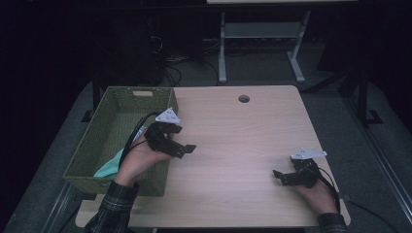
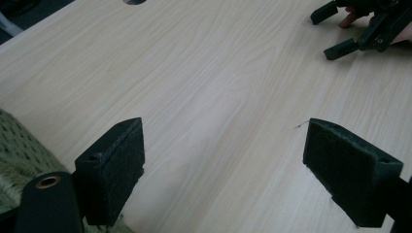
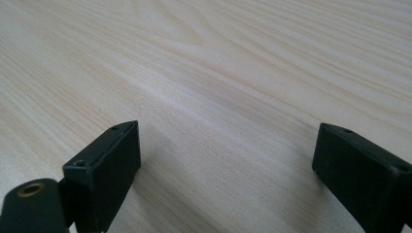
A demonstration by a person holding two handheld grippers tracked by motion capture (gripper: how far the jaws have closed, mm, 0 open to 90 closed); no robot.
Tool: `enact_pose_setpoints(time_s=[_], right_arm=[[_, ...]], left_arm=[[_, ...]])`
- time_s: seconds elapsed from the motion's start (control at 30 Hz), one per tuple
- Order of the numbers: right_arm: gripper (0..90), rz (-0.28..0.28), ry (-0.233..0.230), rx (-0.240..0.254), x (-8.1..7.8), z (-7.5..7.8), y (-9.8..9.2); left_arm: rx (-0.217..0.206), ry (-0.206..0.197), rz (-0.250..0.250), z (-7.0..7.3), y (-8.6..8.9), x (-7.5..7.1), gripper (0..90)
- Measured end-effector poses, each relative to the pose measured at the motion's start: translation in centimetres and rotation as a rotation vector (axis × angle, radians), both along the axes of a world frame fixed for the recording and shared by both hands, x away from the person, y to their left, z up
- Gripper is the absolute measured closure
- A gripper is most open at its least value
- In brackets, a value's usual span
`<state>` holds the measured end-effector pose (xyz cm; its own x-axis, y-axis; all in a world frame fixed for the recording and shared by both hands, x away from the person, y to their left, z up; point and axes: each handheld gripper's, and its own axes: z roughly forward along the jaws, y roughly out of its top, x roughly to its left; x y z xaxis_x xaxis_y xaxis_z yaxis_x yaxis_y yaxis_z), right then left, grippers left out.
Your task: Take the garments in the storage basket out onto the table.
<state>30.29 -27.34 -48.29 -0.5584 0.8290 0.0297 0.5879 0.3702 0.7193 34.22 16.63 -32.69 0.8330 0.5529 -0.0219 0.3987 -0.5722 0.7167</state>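
The left tongs (image 1: 187, 148) hang released, jaws wide apart, just beside the woven green basket (image 1: 104, 131) holding teal cloth (image 1: 111, 166). The right tongs (image 1: 278, 175) gape empty over the pale, wood-grained desk (image 1: 233, 141). Dark room beyond.

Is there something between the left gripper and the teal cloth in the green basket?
Yes. The basket's near wall stands between the left gripper, open above the table, and the teal cloth inside.

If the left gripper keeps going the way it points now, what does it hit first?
Probably the bare table top: the left gripper, open and empty, points down across it toward the right gripper, well beyond. Depth is uncertain.
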Motion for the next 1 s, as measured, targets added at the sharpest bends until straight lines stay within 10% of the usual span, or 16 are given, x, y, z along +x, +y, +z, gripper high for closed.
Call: enact_pose_setpoints(time_s=[1.0], right_arm=[[9.8, 0.001, -0.001, 0.0, 0.0, 0.0, 0.0]], left_arm=[[0.016, 0.001, 0.102, 0.6, 4.6, 0.4, 19.1]])
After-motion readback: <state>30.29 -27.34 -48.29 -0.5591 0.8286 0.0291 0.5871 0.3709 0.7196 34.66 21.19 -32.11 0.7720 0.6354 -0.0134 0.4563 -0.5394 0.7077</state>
